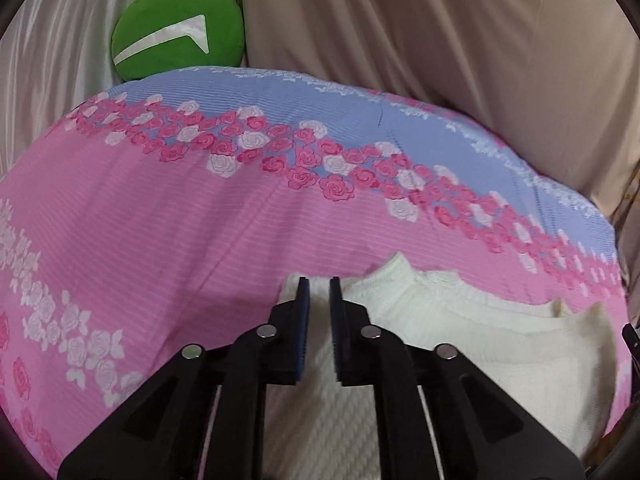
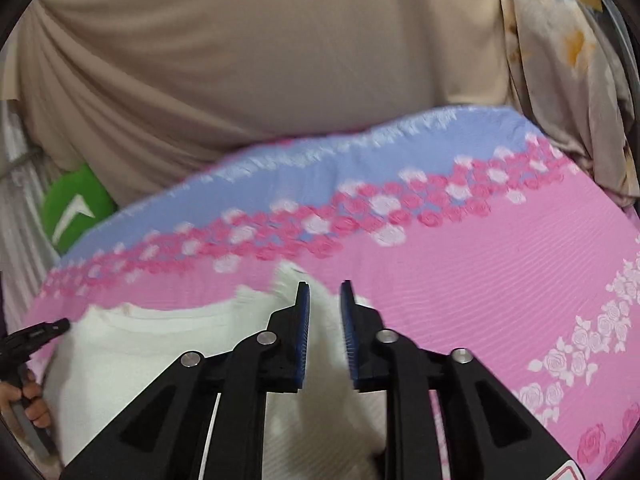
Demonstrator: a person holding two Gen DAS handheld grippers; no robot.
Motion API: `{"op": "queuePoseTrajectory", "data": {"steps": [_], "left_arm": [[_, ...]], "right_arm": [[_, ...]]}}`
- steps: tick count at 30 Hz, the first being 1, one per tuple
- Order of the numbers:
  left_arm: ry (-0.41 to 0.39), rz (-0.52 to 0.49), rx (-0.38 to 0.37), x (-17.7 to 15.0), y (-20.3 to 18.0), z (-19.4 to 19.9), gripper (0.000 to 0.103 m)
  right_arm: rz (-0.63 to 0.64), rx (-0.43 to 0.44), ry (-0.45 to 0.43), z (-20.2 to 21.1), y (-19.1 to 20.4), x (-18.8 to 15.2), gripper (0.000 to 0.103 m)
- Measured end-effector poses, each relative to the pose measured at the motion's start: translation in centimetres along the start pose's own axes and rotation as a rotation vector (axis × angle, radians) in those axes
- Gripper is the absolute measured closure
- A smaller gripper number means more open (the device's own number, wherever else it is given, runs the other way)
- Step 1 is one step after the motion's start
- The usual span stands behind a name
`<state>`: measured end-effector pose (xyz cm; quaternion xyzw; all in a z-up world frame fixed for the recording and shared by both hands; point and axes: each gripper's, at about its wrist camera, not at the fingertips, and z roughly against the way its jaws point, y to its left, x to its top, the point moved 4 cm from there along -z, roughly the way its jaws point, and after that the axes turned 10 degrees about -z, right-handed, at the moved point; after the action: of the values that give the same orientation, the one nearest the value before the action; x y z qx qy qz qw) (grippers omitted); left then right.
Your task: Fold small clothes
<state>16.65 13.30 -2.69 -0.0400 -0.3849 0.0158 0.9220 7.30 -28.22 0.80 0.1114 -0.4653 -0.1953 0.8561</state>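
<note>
A white textured knit garment (image 1: 420, 320) lies flat near the front edge of a bed covered by a pink-and-blue sheet printed with rose bands (image 1: 160, 208). In the left wrist view the left gripper (image 1: 318, 286) hangs over the garment's left shoulder area, its jaws parted by a narrow gap with white knit showing between the blue pads (image 1: 304, 320); nothing is pinched between them. The garment's neckline and a pointed corner of fabric sit just beyond the fingertips, toward the middle of the bed.

In the right wrist view the right gripper (image 2: 324, 286) is above the garment's (image 2: 160, 344) right side, its jaws apart with a wider gap and holding nothing. This view is smeared, so whether the fingertips touch the cloth is hard to say. At the left edge of this view the other gripper's tip and the person's hand (image 2: 32, 400) on its handle show beside the garment.

A round green cushion with a white arrow-like mark (image 1: 178, 32) rests at the bed's far left corner, against beige draped cloth (image 1: 440, 40). A pale floral curtain (image 2: 568, 60) hangs past the far right corner.
</note>
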Motion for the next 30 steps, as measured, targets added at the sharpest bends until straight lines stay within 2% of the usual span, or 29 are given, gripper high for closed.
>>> {"op": "queuePoseTrajectory", "data": {"steps": [3,8,11,15,19,22,26,30], "left_arm": [[-0.032,0.002,-0.001,-1.3,0.4,3.3,0.07],[0.01,0.013,-0.024,-6.2,1.4,7.2,0.068],[0.059,0.028,-0.016,-9.0,2.5,8.2,0.067],[0.102,0.093,-0.03,-11.9,4.4,8.8,0.053],[0.115,0.129,-0.052,-12.9,5.1,8.3,0.048],[0.13,0.161,-0.081,-12.9,5.4,7.9,0.047],[0.074,0.196,-0.125,-11.5,5.7,9.0,0.049],[0.043,0.202,-0.165,-9.7,5.2,8.7,0.046]], "right_arm": [[0.064,0.102,0.012,3.1,3.5,-2.3,0.083],[0.197,0.283,0.181,5.5,9.4,-10.3,0.083],[0.257,0.318,0.248,6.3,11.2,-14.6,0.084],[0.28,0.289,0.318,6.1,10.9,-18.2,0.084],[0.264,0.262,0.327,6.1,10.2,-19.0,0.086],[0.255,0.246,0.297,6.8,10.3,-18.1,0.087],[0.237,0.255,0.243,7.8,11.1,-16.6,0.087],[0.224,0.249,0.276,6.2,11.7,-16.6,0.087]]}}
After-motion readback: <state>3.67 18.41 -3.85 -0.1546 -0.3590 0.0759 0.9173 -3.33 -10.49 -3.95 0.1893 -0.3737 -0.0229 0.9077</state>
